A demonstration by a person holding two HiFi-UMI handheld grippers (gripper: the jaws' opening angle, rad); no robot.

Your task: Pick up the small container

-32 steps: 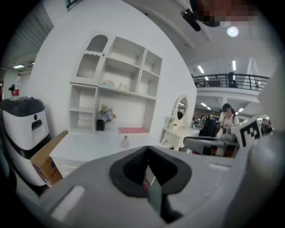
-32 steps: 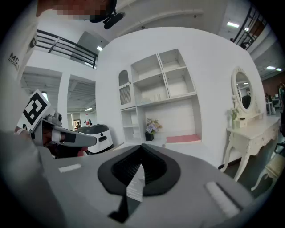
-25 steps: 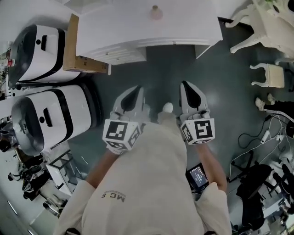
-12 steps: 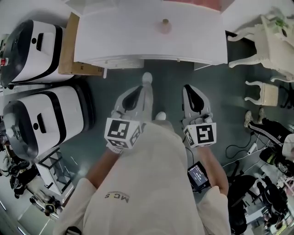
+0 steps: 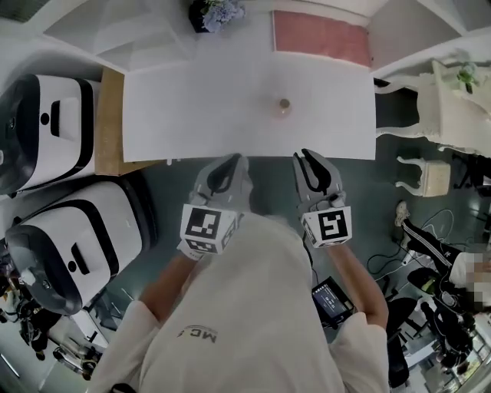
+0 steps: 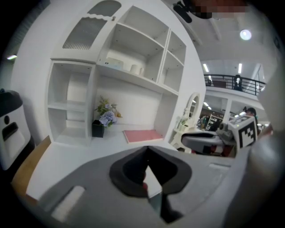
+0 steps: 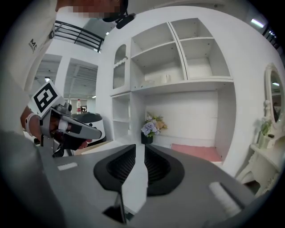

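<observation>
The small container point(image 5: 285, 104), a pinkish jar with a knob lid, stands alone on the white desk point(image 5: 192, 107), right of its middle. Both grippers hover over the floor just short of the desk's front edge. My left gripper point(image 5: 234, 160) is shut, with its jaw tips meeting point(image 6: 147, 151) and nothing in them. My right gripper point(image 5: 308, 155) is nearest the container, a little left of it and well short of it. Its jaws are opening, and a clear gap point(image 7: 140, 151) shows between them with nothing inside.
A flower pot point(image 5: 215, 11) and a pink mat point(image 5: 318, 38) sit at the desk's back under white shelves point(image 7: 178, 49). Two white-and-black machines point(image 5: 77, 222) point(image 5: 42, 130) and a wooden board point(image 5: 110, 123) stand left. A white chair point(image 5: 453, 92), a stool point(image 5: 426, 175) and cables lie right.
The desk has come closer and fills more of the head view, with both grippers now near its front edge. The right jaws have parted; the left stays shut.
</observation>
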